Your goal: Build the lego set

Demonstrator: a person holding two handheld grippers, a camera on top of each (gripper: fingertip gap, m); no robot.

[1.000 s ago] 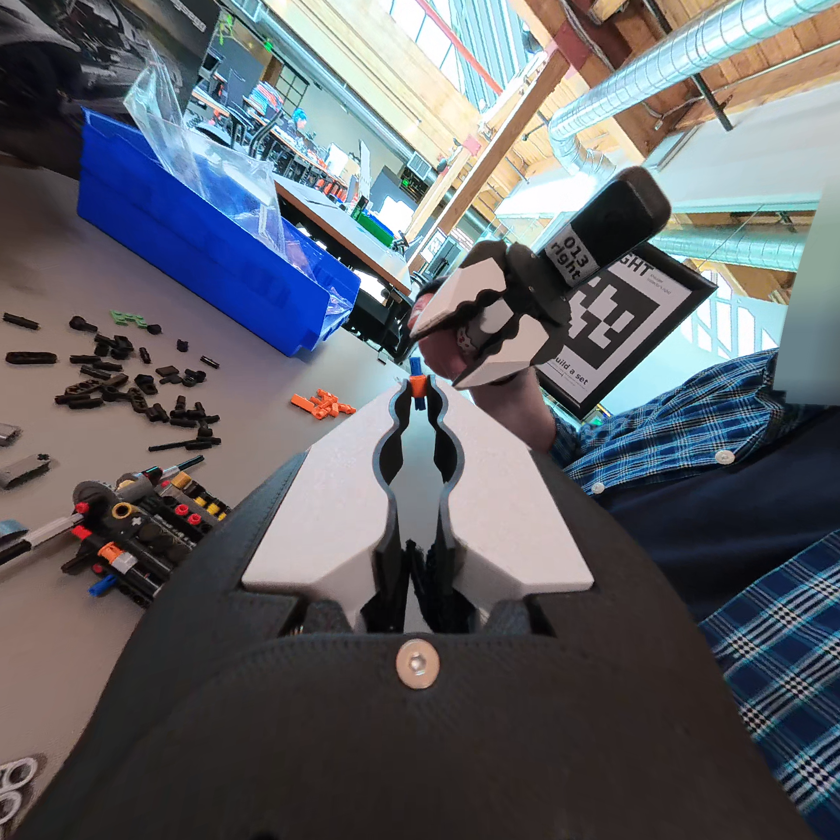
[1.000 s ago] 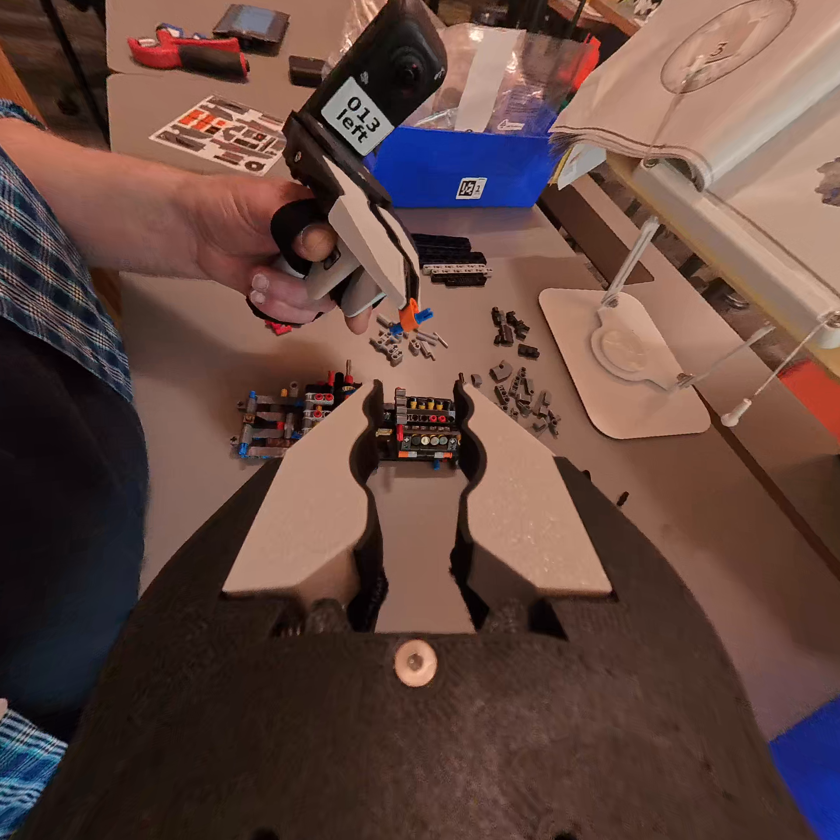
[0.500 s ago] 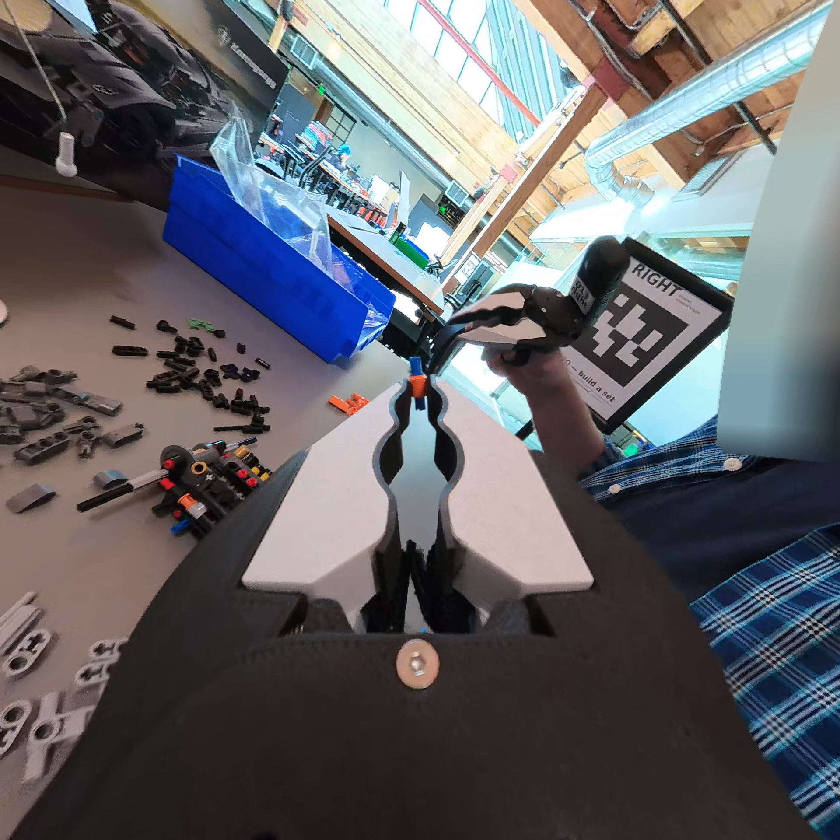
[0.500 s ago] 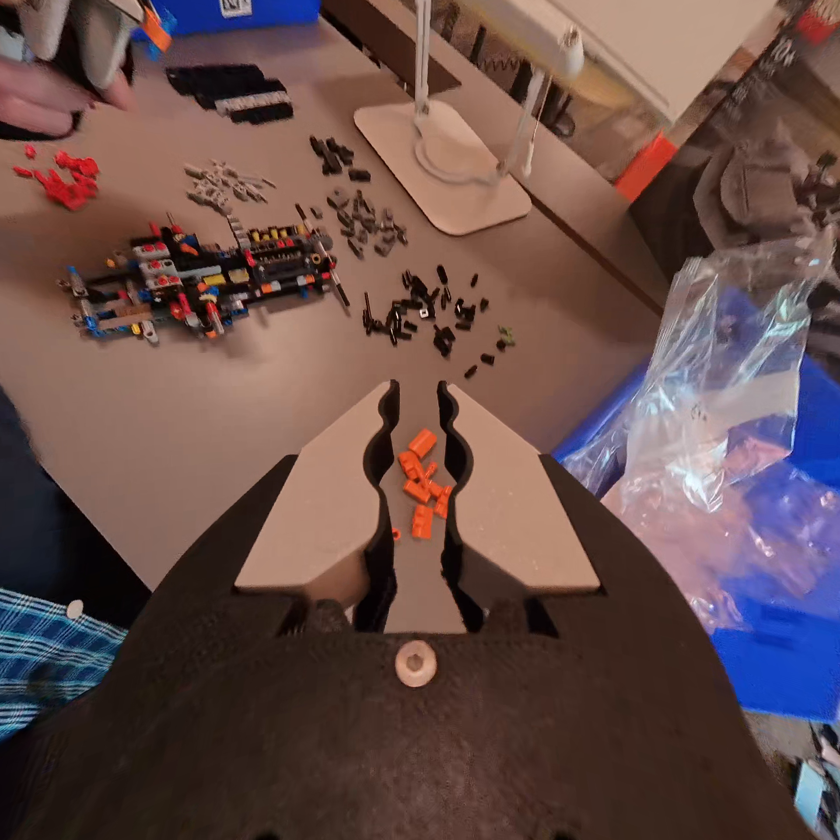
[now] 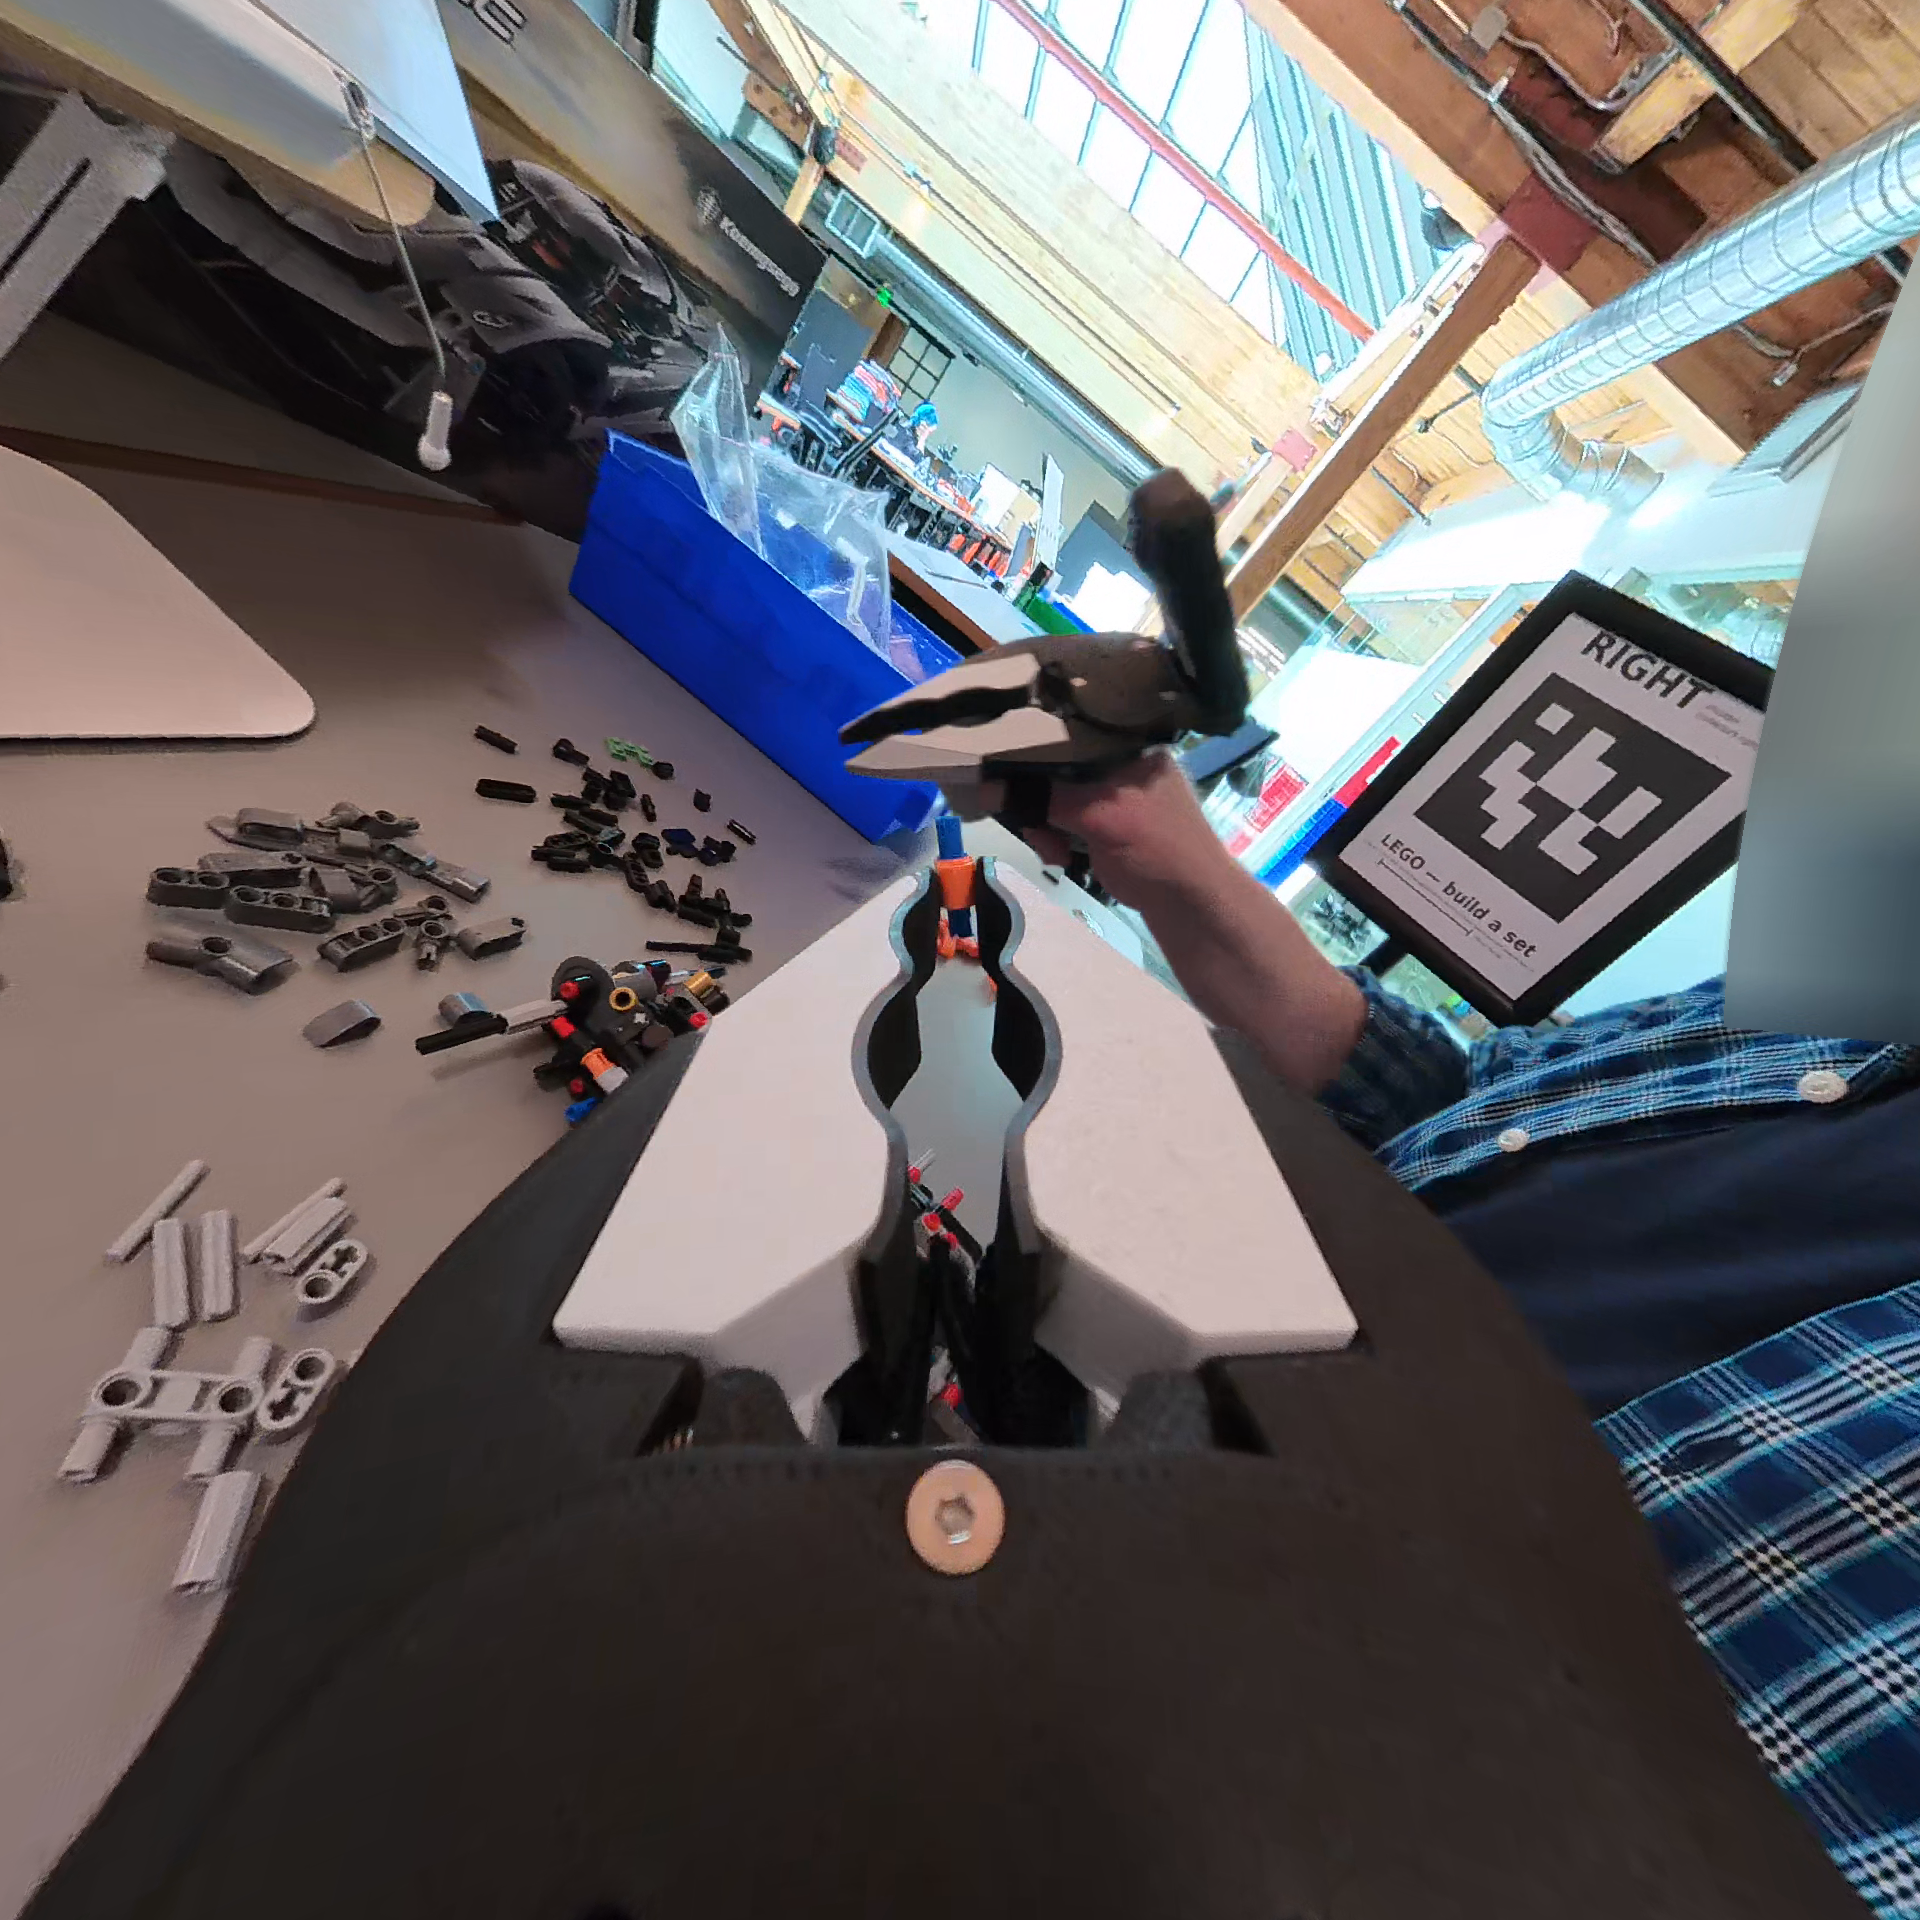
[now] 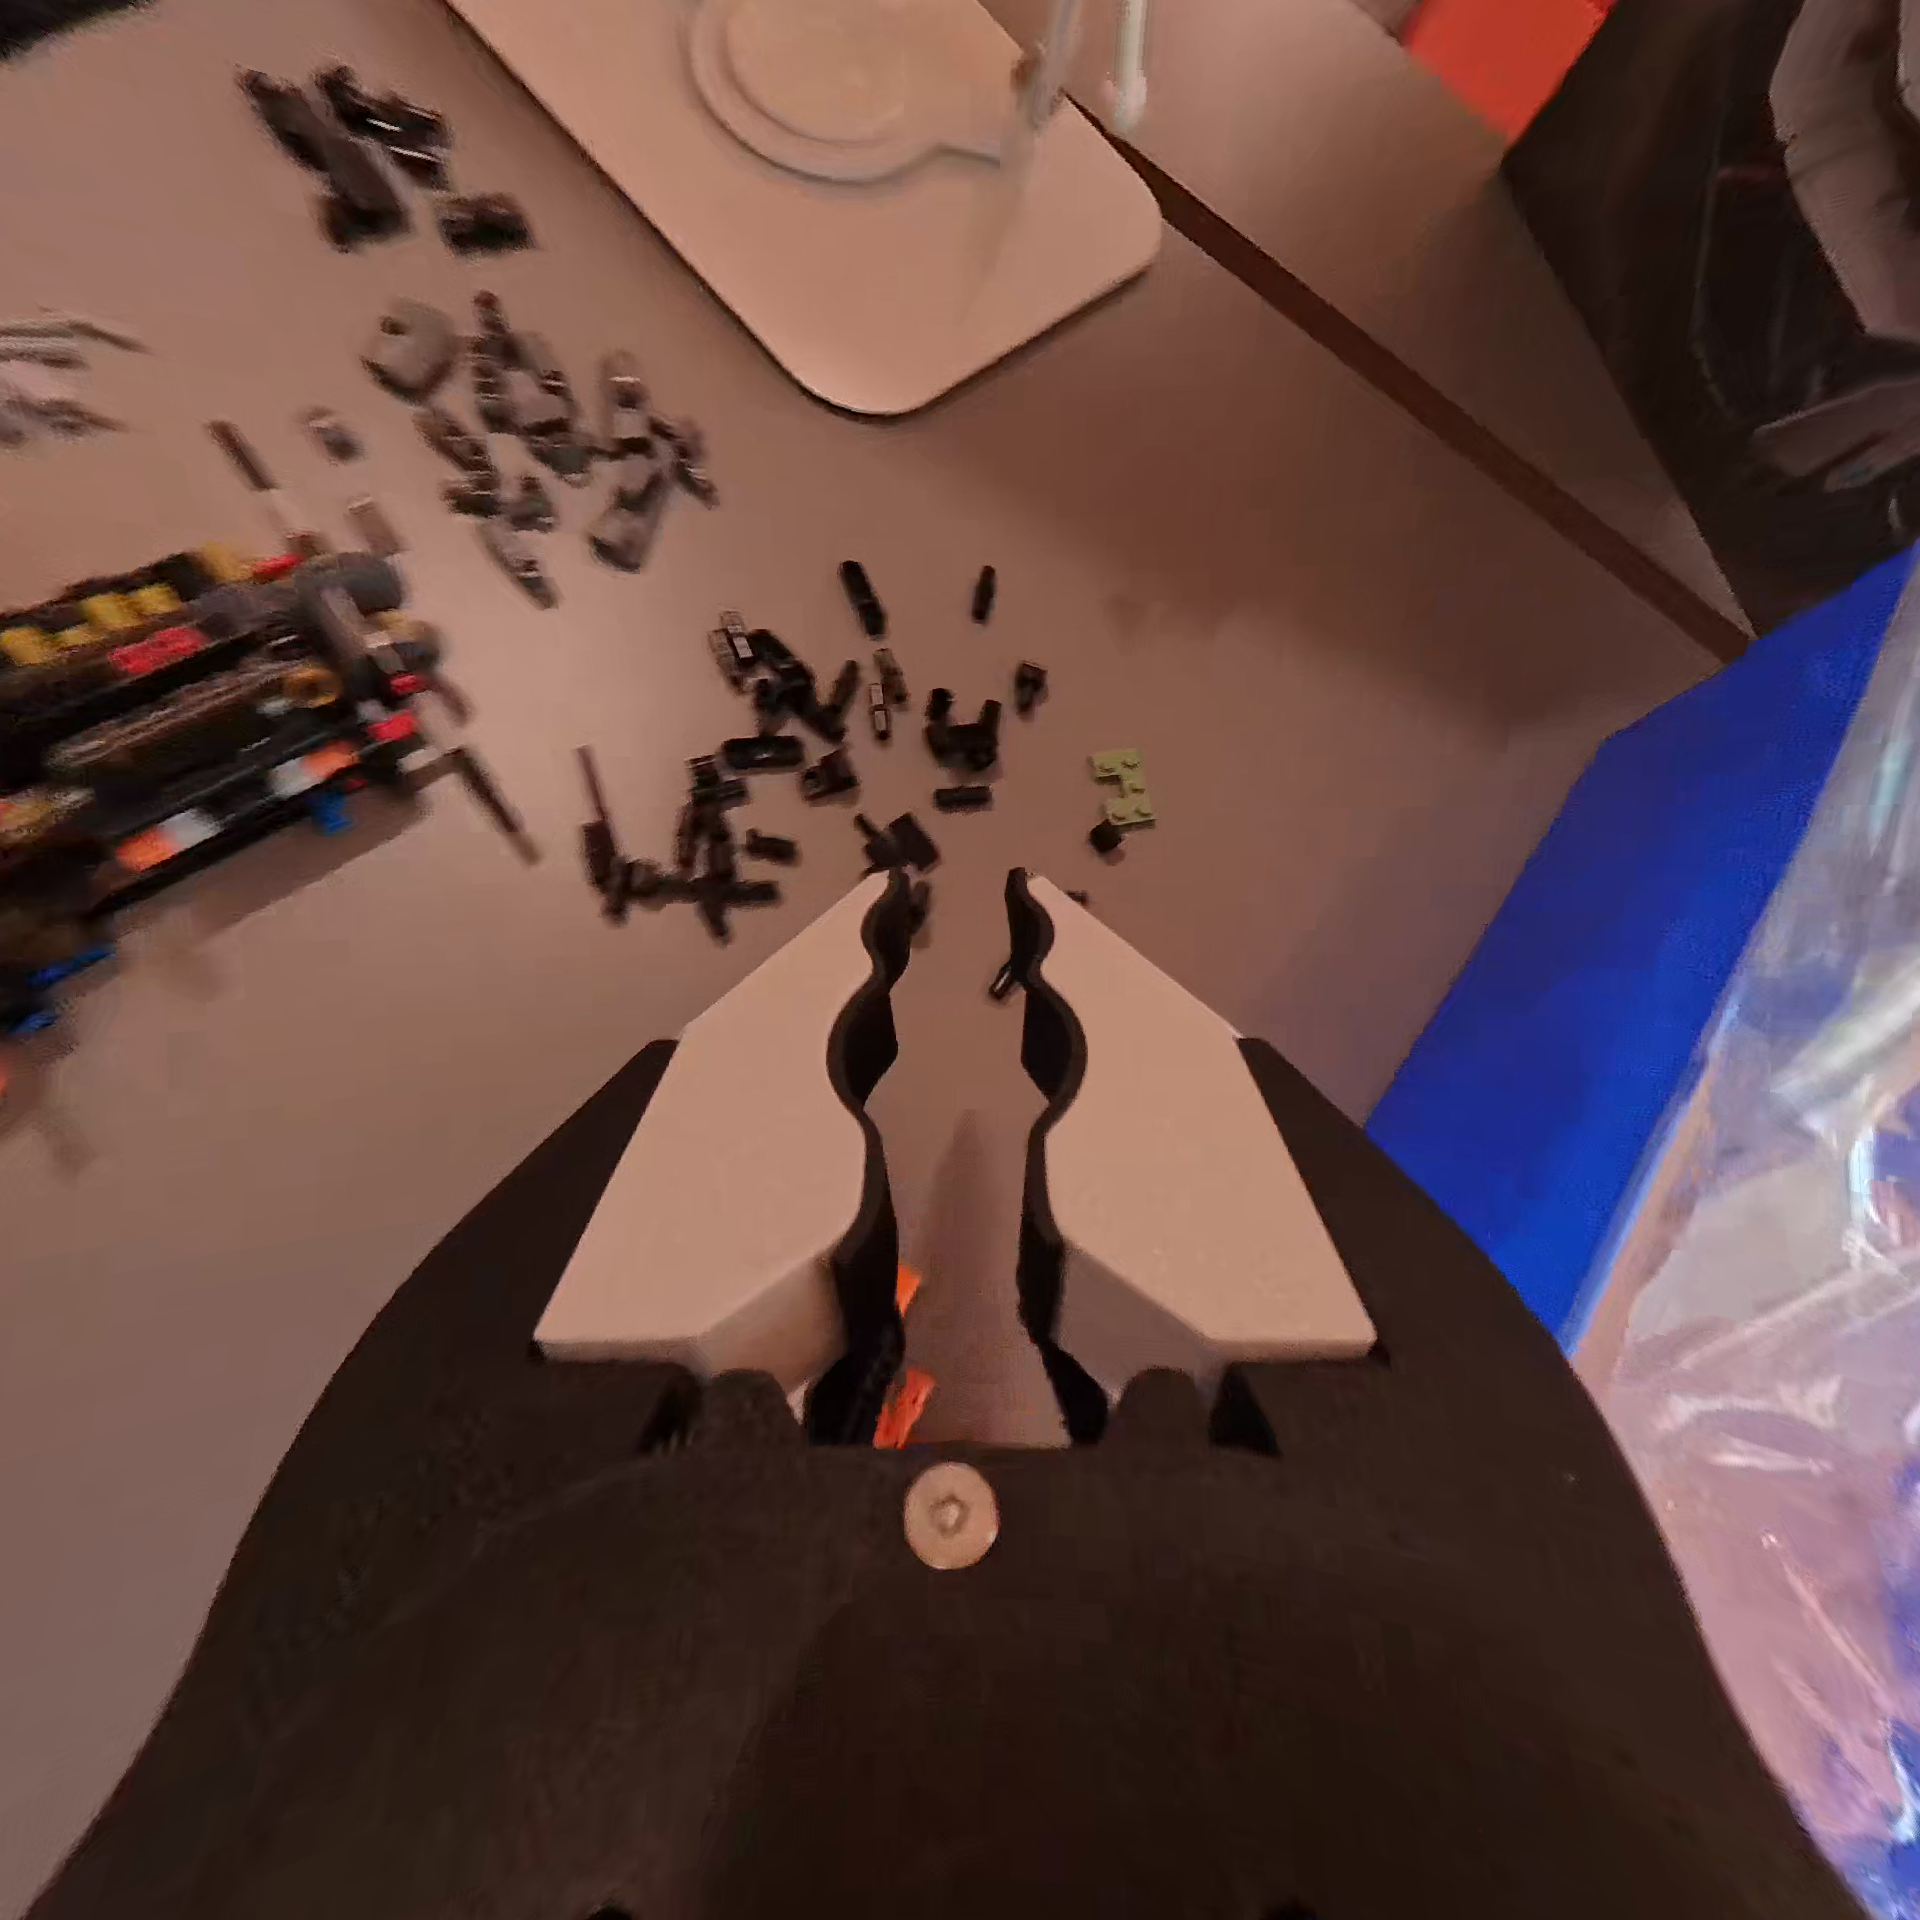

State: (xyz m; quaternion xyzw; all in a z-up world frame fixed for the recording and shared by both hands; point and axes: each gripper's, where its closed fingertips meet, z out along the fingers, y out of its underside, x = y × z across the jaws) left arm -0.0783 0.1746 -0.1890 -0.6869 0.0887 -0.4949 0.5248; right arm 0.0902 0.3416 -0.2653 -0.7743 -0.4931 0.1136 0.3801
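Orange-and-blue piece pinched in left gripper, right gripper parted above black pieces

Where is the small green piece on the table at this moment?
In the right wrist view, the green piece lies on the table, at the right edge of the black parts, just left of the blue bin.

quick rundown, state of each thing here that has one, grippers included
left gripper: shut on the orange and blue piece
orange and blue piece: pinched upright at the fingertips, off the table
right gripper: open, empty, over the black pieces
black pieces: loose, scattered on the table
partly built assembly: lying on the table, untouched
blue bin: open, clear plastic bag sticking out
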